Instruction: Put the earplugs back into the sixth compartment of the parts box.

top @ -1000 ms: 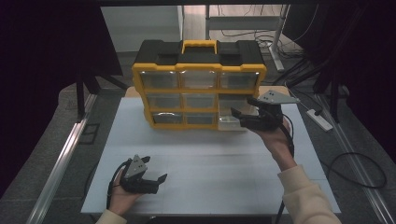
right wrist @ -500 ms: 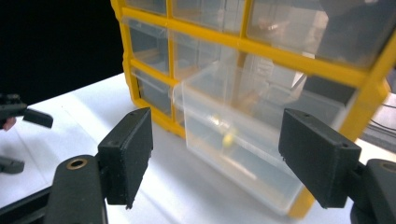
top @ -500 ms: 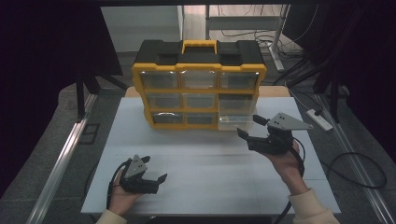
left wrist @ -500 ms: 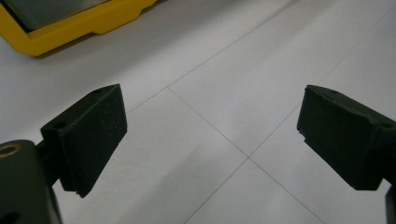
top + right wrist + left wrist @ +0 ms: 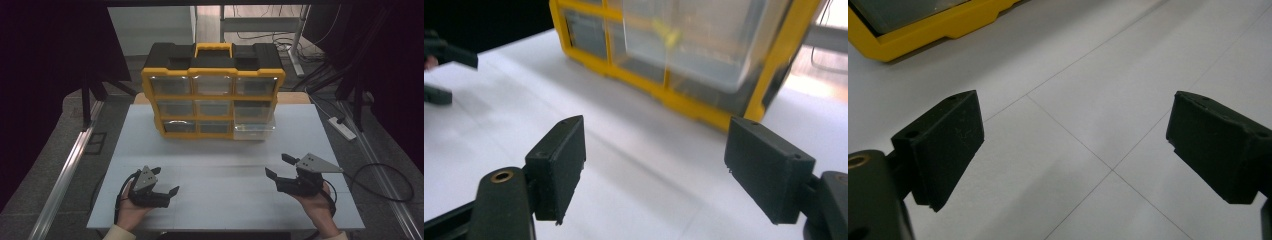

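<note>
Pulled back from the yellow-framed drawer cabinet [image 5: 213, 95], right gripper [image 5: 280, 166] sits wide-jawed and empty, nearer its protruding clear bottom-right drawer [image 5: 254, 130] than left gripper [image 5: 167, 186].

One large obstacle is carried at the far middle of the tabletop [image 5: 225, 165]: a yellow drawer cabinet [image 5: 213, 92] standing upright. Bare white surface is seen in front of the cabinet, and narrower bare strips are left at either side of it. The bottom right drawer [image 5: 254, 131] is pulled out slightly past the cabinet's front. Well in front of the cabinet, the left gripper [image 5: 162, 182] and the right gripper [image 5: 279, 166] are held with jaws apart and nothing between them.
</note>
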Demonstrator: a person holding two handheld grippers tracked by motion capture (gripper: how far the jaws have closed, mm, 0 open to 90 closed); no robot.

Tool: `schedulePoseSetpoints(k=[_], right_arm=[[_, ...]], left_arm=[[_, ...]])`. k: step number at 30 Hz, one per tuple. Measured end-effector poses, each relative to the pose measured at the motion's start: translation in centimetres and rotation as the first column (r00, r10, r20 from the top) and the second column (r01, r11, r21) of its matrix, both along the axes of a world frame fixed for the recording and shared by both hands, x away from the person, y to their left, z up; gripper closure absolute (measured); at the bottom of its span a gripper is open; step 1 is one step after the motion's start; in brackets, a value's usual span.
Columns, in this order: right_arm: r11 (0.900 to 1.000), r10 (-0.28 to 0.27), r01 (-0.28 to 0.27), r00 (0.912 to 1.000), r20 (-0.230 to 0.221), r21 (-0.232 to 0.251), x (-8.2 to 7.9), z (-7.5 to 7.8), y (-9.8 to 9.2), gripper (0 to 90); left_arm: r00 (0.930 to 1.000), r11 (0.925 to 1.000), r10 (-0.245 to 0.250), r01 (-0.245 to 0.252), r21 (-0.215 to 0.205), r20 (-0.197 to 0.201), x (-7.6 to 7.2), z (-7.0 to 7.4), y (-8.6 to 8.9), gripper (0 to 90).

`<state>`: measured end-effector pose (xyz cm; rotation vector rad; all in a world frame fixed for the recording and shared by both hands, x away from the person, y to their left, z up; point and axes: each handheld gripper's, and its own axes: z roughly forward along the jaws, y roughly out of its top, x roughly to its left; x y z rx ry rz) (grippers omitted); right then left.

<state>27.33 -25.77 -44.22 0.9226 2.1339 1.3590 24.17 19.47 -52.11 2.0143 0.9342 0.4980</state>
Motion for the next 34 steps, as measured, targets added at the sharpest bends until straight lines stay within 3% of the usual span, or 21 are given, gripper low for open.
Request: schedulePoseSetpoints(k=[9, 12, 16, 17, 34], right_arm=[[1.000, -0.028, 0.028, 0.9977, -0.061, 0.008, -0.7, -3.9, -1.8, 22.8], [1.000, -0.024, 0.023, 0.9981, -0.058, -0.012, -0.6, -4.5, -2.2, 22.8], [0.999, -0.018, 0.022, 0.9944, -0.105, 0.040, -0.3, -5.2, -2.6, 22.9], [1.000, -0.008, 0.008, 0.9953, -0.097, 0.007, -0.4, -5.4, -2.4, 22.9], [1.000, -0.011, 0.009, 0.9950, -0.099, -0.012, 0.1, -5.9, -2.4, 23.1]], left_arm=[[1.0000, 1.0000, -0.004, 0.004, -0.001, 0.001, 0.0, 0.0, 0.0, 8.1], [1.0000, 1.0000, -0.005, 0.005, -0.005, -0.002, 0.0, 0.0, 0.0, 8.1], [1.0000, 0.9999, -0.004, 0.004, -0.010, -0.002, 0.1, 0.0, 0.0, 8.1], [1.0000, 0.9999, -0.002, 0.002, -0.011, -0.003, 0.1, 0.0, 0.0, 8.1], [1.0000, 0.9999, -0.002, 0.002, -0.013, -0.005, 0.0, 0.0, 0.1, 8.1]])
